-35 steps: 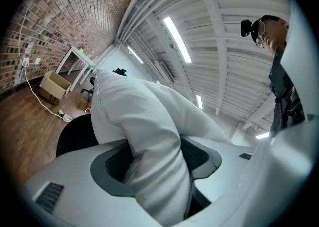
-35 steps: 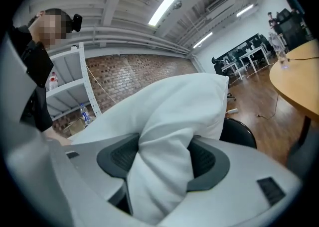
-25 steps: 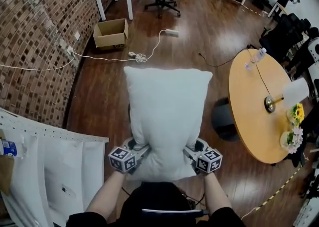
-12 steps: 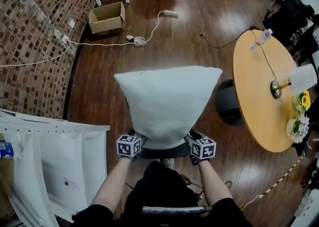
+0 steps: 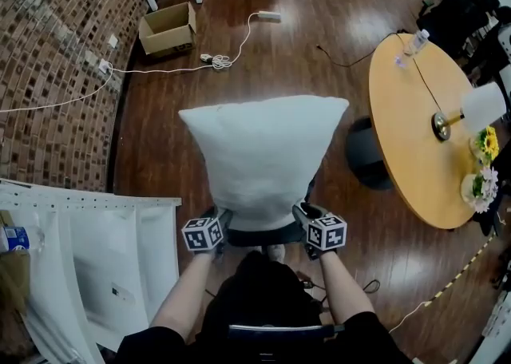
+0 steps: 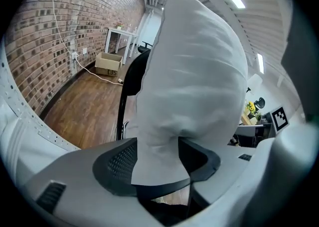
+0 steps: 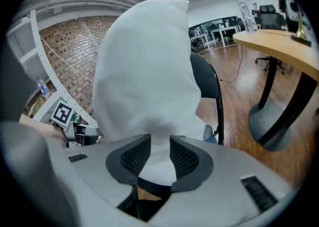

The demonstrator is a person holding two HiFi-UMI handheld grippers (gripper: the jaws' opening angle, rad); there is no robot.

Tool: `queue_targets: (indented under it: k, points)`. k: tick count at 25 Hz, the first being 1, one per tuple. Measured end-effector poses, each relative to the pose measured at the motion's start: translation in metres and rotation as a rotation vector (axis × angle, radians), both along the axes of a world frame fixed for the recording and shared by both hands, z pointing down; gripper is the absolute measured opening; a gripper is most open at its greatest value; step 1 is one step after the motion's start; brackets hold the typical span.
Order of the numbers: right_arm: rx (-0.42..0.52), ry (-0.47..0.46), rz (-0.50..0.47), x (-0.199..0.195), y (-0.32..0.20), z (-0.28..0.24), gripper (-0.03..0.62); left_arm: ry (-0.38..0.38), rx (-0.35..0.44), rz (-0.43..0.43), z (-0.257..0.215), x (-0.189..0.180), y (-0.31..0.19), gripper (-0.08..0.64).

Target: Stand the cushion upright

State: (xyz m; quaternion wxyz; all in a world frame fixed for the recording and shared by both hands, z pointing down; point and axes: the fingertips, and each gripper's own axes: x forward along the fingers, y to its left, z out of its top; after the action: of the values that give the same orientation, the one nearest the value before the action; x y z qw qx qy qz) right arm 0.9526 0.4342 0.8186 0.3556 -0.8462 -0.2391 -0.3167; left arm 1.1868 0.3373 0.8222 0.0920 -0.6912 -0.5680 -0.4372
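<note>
The left gripper (image 6: pixel 159 152) grips the cushion (image 6: pixel 194 81) by its lower left corner. The white cloth fills the gap between the dark ribbed pads (image 6: pixel 117 164), and the jaws have just been closing on it. The right gripper (image 7: pixel 159 154) pinches the lower right corner of the cushion (image 7: pixel 144 71). Its pads (image 7: pixel 184 159) stand closer together with a narrow fold of cloth squeezed between them, and its jaws too have just been closing.

From the head view, the left gripper (image 5: pixel 222 215) and the right gripper (image 5: pixel 299 212) sit at the two bottom corners of the cushion (image 5: pixel 263 155), level with each other. The cushion rises up and away from them, wide side toward the person, top edge highest. Its bottom edge is down at the seat of a black chair (image 5: pixel 257 236), and the chair's back (image 7: pixel 207 86) stands just behind it.

Both grippers slant forward and down. The two bare forearms (image 5: pixel 185 298) run out side by side from dark sleeves, one on each side of the chair seat.

A round wooden table (image 5: pixel 423 139) stands well apart to the right.
</note>
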Motion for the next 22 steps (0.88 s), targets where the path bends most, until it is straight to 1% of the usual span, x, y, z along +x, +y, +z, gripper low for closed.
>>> queue_targets:
  k: [2,4,5,6,8,9,11,13,15,17,19,22]
  points:
    - [-0.034,-0.020,0.013,-0.002,0.001,-0.004,0.121,0.053,-0.013,-0.006,-0.013,0.001,-0.001,0.252]
    - [-0.053,-0.007,0.014,0.001,-0.002,-0.013,0.121,0.112,-0.043,-0.023,-0.030,0.004,-0.003,0.209]
    - [-0.061,0.010,0.009,0.004,-0.005,-0.019,0.121,0.131,-0.063,-0.030,-0.039,0.005,-0.004,0.184]
    - [-0.071,0.033,0.001,0.006,-0.009,-0.027,0.121,0.139,-0.082,-0.031,-0.047,0.005,-0.006,0.152]
    - [-0.089,0.085,-0.015,0.008,-0.016,-0.039,0.120,0.130,-0.109,-0.015,-0.058,-0.001,-0.010,0.026]
    - [-0.091,0.109,-0.023,0.008,-0.021,-0.044,0.115,0.119,-0.119,-0.002,-0.062,-0.005,-0.011,0.000]
    - [-0.088,0.155,-0.058,0.010,-0.027,-0.056,0.071,0.100,-0.147,0.014,-0.073,-0.014,-0.007,0.000]
    - [-0.089,0.202,-0.125,0.017,-0.031,-0.077,0.000,0.094,-0.192,0.008,-0.089,-0.021,0.005,0.000]
    - [-0.091,0.210,-0.190,0.011,-0.046,-0.087,0.000,0.103,-0.239,0.007,-0.106,-0.035,0.005,0.000]
    - [-0.094,0.207,-0.213,-0.008,-0.066,-0.089,0.000,0.122,-0.273,0.011,-0.119,-0.054,-0.006,0.000]
    - [-0.106,0.222,-0.202,-0.033,-0.076,-0.099,0.000,0.148,-0.302,0.005,-0.133,-0.073,-0.017,0.000]
    - [-0.149,0.241,-0.177,-0.082,-0.087,-0.127,0.000,0.175,-0.349,-0.030,-0.158,-0.100,-0.039,0.000]
